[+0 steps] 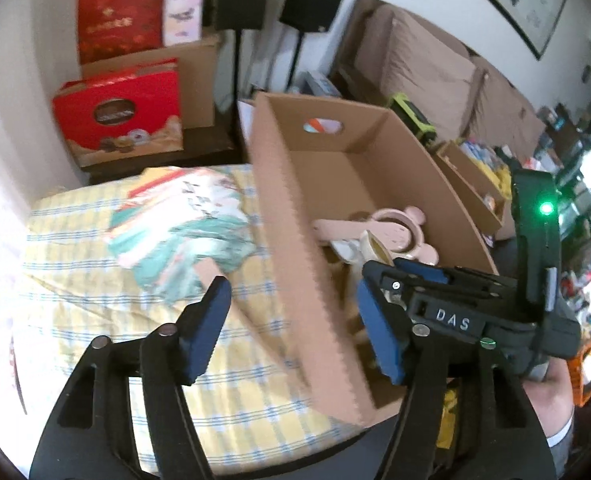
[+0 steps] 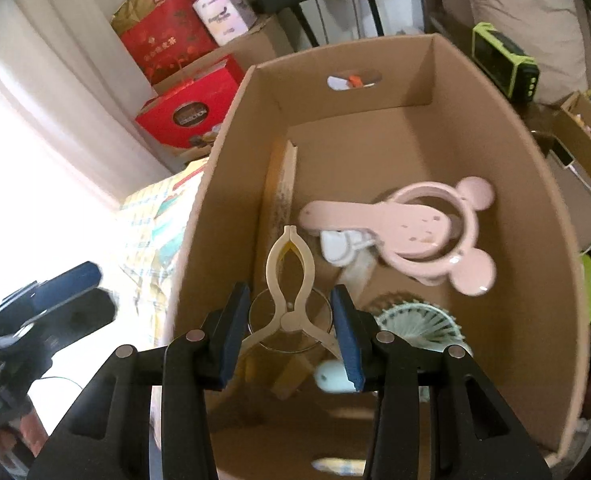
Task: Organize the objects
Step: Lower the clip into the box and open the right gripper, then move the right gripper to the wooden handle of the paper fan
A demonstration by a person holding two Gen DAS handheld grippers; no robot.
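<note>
The left gripper [image 1: 291, 328] stood spread, its jaws straddling the near left wall of the cardboard box [image 1: 295, 240] without pressing on it; one blue pad was outside the wall over the bed [image 1: 95, 288], the other inside the box. The box sat on the bed's right part, on a yellow checked cover, with a blurred printed bag [image 1: 183, 224] lying to its left.

The right gripper [image 2: 291, 320] hovered low inside the box [image 2: 535, 200], jaws partly apart, with the handle end of a cream clip [image 2: 291, 268] between its blue pads. Whether the pads actually pressed on the clip's spread handles could not be told, since the handles ran down behind the fingers. A clear round rim under the clip was hard to make out.

Farther in the box lay a pink fan with round ears [image 2: 427, 232], resting on a small white item [image 2: 337, 246] that was mostly hidden beneath it. Nearer, a pale green ribbed fan [image 2: 415, 324] was half cut off by the right finger, and a whitish rounded object [image 2: 327, 376] showed only partly between the fingers. A pale blurred shape at the near box floor could not be identified.

In the left wrist view the right gripper [image 1: 379, 280] covered most of the box's near contents. Red gift boxes [image 1: 123, 116] stood far left, beyond the bed.
</note>
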